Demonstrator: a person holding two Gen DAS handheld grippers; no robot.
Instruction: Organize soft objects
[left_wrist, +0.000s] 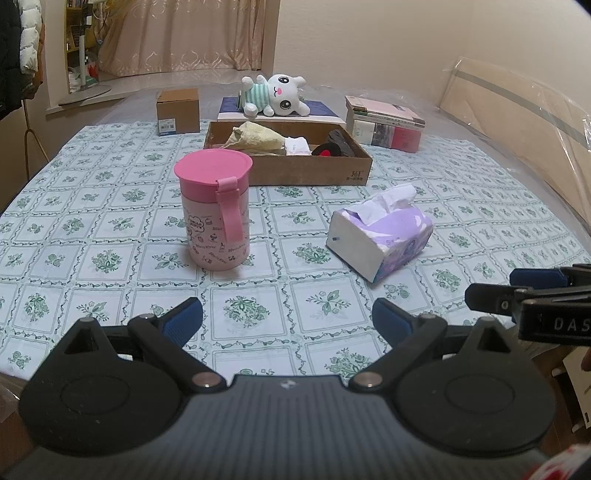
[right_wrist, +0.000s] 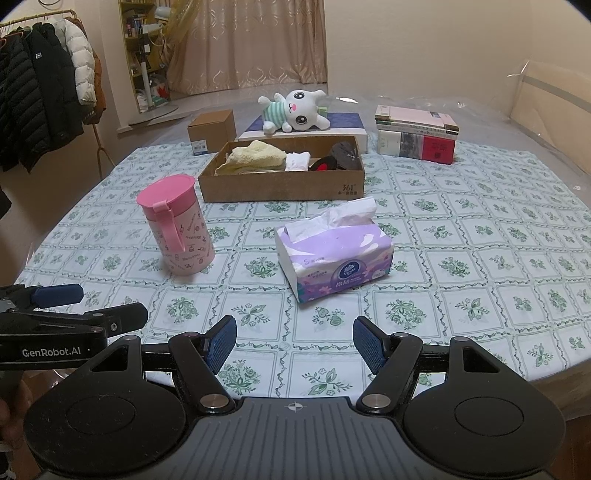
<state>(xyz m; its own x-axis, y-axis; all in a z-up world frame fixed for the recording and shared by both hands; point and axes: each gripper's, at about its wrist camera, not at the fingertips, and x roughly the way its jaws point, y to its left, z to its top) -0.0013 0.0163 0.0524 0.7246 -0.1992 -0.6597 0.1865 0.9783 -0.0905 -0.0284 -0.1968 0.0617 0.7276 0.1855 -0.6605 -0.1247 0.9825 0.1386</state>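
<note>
A purple tissue pack (left_wrist: 382, 236) (right_wrist: 334, 254) lies mid-table with a tissue sticking out. Behind it a shallow cardboard box (left_wrist: 314, 170) (right_wrist: 280, 186) holds a yellow towel (left_wrist: 258, 137) (right_wrist: 256, 157), a white cloth (right_wrist: 297, 161) and dark items. A white plush rabbit (left_wrist: 275, 95) (right_wrist: 295, 110) lies on a flat box beyond it. My left gripper (left_wrist: 287, 321) is open near the table's front edge, nothing between its fingers. My right gripper (right_wrist: 294, 341) is open too, empty, just short of the tissue pack.
A pink lidded cup (left_wrist: 216, 210) (right_wrist: 177, 229) stands left of the tissue pack. A small carton (left_wrist: 178, 110) sits at the back left, a stack of books (left_wrist: 386, 123) (right_wrist: 415, 138) at the back right. Coats (right_wrist: 40, 99) hang at left.
</note>
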